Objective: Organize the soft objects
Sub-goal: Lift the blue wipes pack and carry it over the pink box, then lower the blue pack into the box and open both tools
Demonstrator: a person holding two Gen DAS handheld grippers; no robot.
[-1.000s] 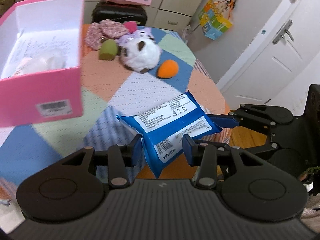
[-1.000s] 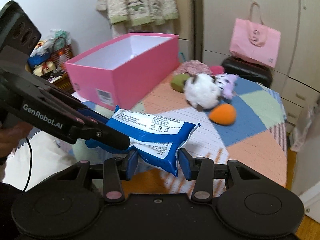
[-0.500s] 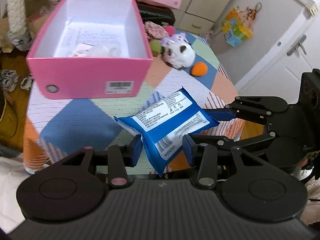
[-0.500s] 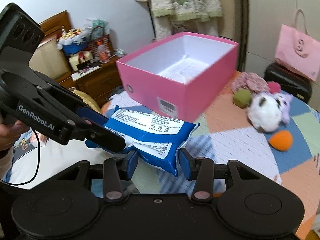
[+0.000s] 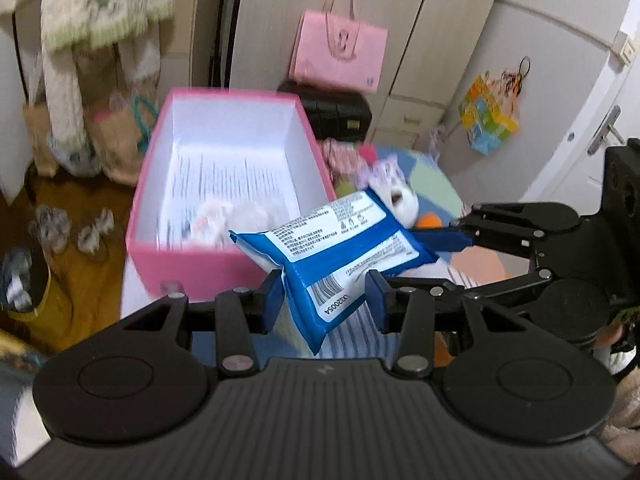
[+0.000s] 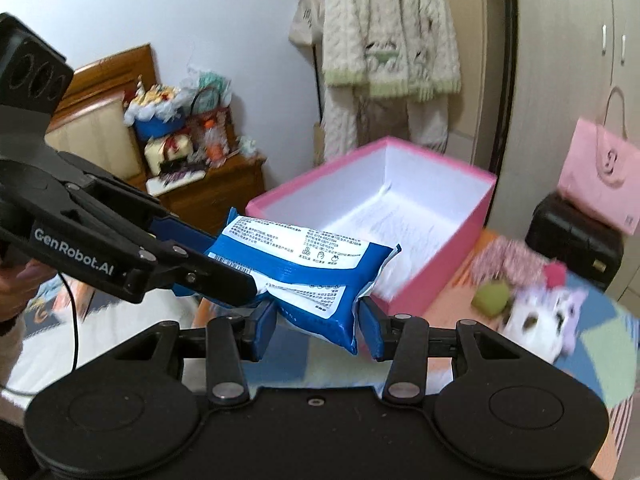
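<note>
Bedside clutter [image 6: 176,120] only beside wipes pack [image 6: 304,264]

Both units are of one make: matte black plastic housings with a ribbed top face and two round domed bosses. The left gripper [image 5: 326,292] has black linkage bars fixed by silver round-head screws, ending in dark blue fingers [image 5: 378,294]. The right gripper [image 6: 316,322] is built alike, blue pads [image 6: 370,328] included. White lettering "GenRobot.AI" [image 6: 74,250] marks the side of the left unit, a thin black cable [image 6: 74,320] hangs below it, and its rear block carries round lenses.
</note>
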